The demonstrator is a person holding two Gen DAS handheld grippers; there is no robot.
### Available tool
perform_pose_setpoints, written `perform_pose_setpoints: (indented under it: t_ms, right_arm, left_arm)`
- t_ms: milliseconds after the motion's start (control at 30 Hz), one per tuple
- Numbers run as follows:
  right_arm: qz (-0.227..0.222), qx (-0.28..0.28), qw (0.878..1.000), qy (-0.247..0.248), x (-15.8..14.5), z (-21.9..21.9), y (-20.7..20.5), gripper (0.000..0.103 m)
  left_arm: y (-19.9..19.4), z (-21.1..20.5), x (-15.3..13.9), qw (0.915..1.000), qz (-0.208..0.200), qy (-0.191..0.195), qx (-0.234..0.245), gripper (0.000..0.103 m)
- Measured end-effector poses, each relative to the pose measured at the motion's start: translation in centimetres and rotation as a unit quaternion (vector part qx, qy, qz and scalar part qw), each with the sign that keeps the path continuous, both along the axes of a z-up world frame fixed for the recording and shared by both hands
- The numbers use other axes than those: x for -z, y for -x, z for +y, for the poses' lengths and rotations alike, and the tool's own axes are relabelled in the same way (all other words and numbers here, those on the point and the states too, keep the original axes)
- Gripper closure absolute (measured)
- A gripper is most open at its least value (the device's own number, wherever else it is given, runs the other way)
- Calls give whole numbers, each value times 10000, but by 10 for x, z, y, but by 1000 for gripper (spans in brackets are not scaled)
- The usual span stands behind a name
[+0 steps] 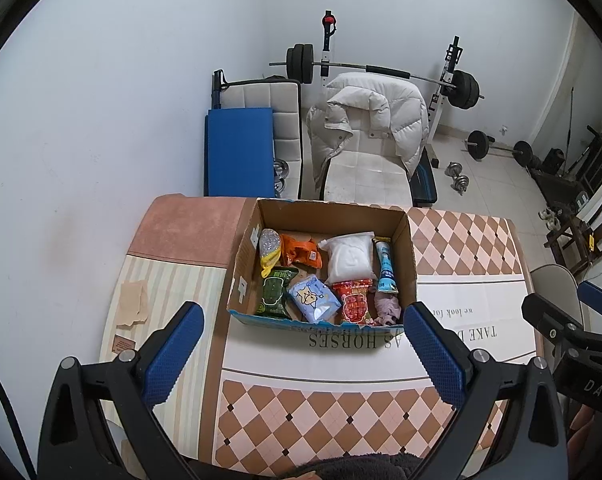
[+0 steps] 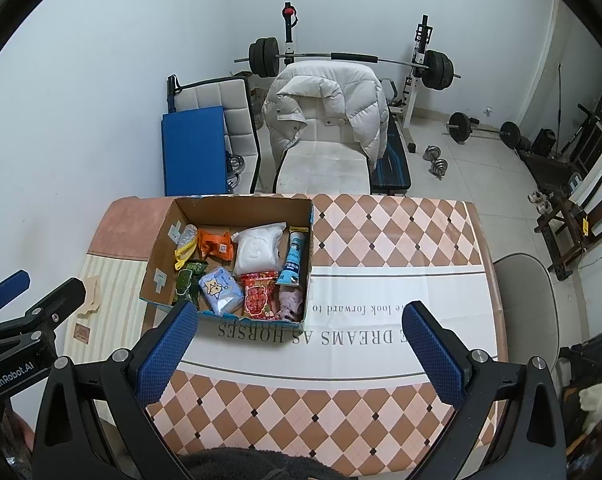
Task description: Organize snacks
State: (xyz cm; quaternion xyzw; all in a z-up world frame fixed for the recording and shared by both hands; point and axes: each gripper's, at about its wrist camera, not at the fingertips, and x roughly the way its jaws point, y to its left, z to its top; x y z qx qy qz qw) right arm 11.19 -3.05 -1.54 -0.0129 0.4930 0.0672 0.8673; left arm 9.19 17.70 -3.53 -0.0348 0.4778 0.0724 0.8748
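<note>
the cardboard box (image 1: 405, 240) sits at the centre of the left wrist view, on the checked tablecloth (image 1: 341, 408), and left of centre in the right wrist view. all visible snacks lie inside it: green packet (image 1: 275, 292), pale blue packet (image 1: 313, 298), red packet (image 1: 356, 302), white pouch (image 1: 349, 258), orange packet (image 1: 301, 254), a blue tube (image 1: 385, 266) along the right wall, and a pinkish item (image 1: 388, 308) in the lower right corner.

the left gripper (image 1: 305, 354) hovers in the lower part of the frame, short of the box, jaws spread wide and empty. the right gripper (image 2: 301, 354) holds the same posture, jaws wide apart, nothing between them.

judgement: no snack lies outside the box, so the task looks near its end, or a re-sort inside is pending. for any pick, approach from above, align the jaws across a packet's narrow side, and take an item near the lower wall first. keep the second gripper clear of the rim; the packets are soft and crowded, so close gently to avoid dragging neighbours.
</note>
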Motion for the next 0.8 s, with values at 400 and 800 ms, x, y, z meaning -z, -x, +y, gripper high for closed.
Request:
perform_pose_setpoints:
  t_ms: [400, 800]
  right_arm:
    - [1, -24, 10000, -15, -1, -2, 0, 0]
    - [4, -24, 10000, -8, -2, -3, 0, 0]
  left_arm:
    - [1, -1, -1, 10000, -5, -7, -4, 1]
    - [2, -2, -1, 10000, -12, -8, -10, 1]
